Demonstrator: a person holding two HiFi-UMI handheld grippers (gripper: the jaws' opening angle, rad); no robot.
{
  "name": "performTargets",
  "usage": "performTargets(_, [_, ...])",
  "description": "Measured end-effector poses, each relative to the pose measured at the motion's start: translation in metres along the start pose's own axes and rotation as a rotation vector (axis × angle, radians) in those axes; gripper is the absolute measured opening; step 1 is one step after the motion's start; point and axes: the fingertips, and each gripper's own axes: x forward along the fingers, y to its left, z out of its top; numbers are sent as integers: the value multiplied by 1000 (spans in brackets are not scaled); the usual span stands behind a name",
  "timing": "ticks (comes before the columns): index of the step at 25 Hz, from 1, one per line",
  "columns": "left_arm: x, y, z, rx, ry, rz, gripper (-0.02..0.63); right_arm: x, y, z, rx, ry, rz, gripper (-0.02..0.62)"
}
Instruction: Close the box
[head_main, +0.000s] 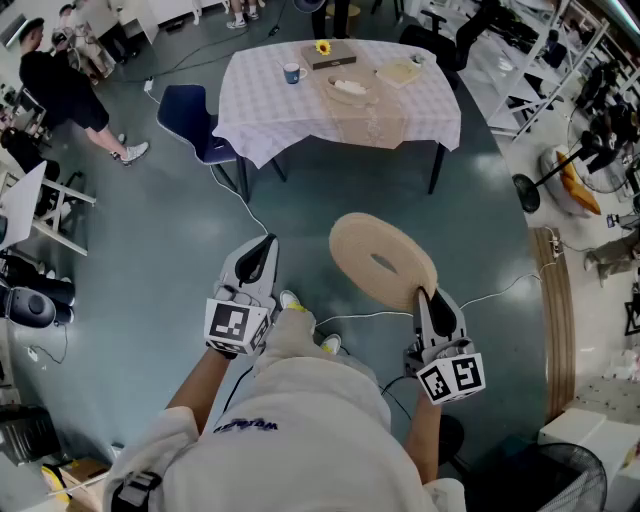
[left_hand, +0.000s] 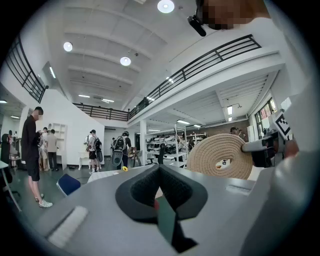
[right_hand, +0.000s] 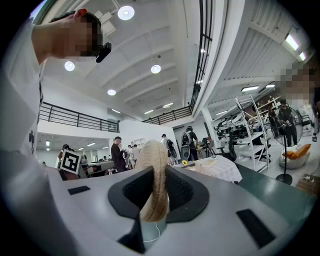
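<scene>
Our left gripper (head_main: 268, 242) hung just left of our body with its fingers drawn together on nothing; its own view showed the pads meeting with only floor behind them.

To its right, the round coiled-rope lid (head_main: 383, 262) stood up in the air over the floor. It was tilted and held by its lower rim. The right gripper (head_main: 423, 294) had that rim pinched between its fingers, and in the right gripper view the rope edge filled the gap, with both pads pressed against it.

The checked-cloth bench (head_main: 262, 112) stood well apart from us across the open floor. On it sat a blue mug (head_main: 291, 72) and, further right, a pale woven basket (head_main: 348, 88), which we took to be the box, though it was too small in view to be sure.

We judged this the carrying step: lid in hand, box not yet reached. Next we needed to walk to the bench, level the lid, centre it over the basket's mouth and lower it. The empty left gripper could steady the basket.
</scene>
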Motion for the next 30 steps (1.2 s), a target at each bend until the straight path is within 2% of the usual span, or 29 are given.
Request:
performTargets(5, [5, -17, 4, 30, 3, -35, 0, -9, -8, -4, 6, 9, -16, 67])
performTargets(10, [11, -27, 0, 9, 13, -63, 0, -15, -13, -6, -3, 18, -36, 67])
performTargets(13, [10, -29, -6, 21, 21, -75, 0, -14, -8, -10, 1, 43, -3, 69])
performTargets(16, [8, -25, -13, 33, 41, -65, 0, -9, -5, -16, 19, 67, 25, 69])
performTargets(20, [8, -20, -7, 23, 42, -42, 0, -6, -11, -8, 67, 63, 11, 69])
performTargets(24, [9, -13, -7, 24, 45, -30, 0, 8, -15, -12, 38, 81, 8, 69])
performTargets(30, [12, -3, -23, 5, 100, -19, 0, 24, -25, -15, 13, 99, -7, 69])
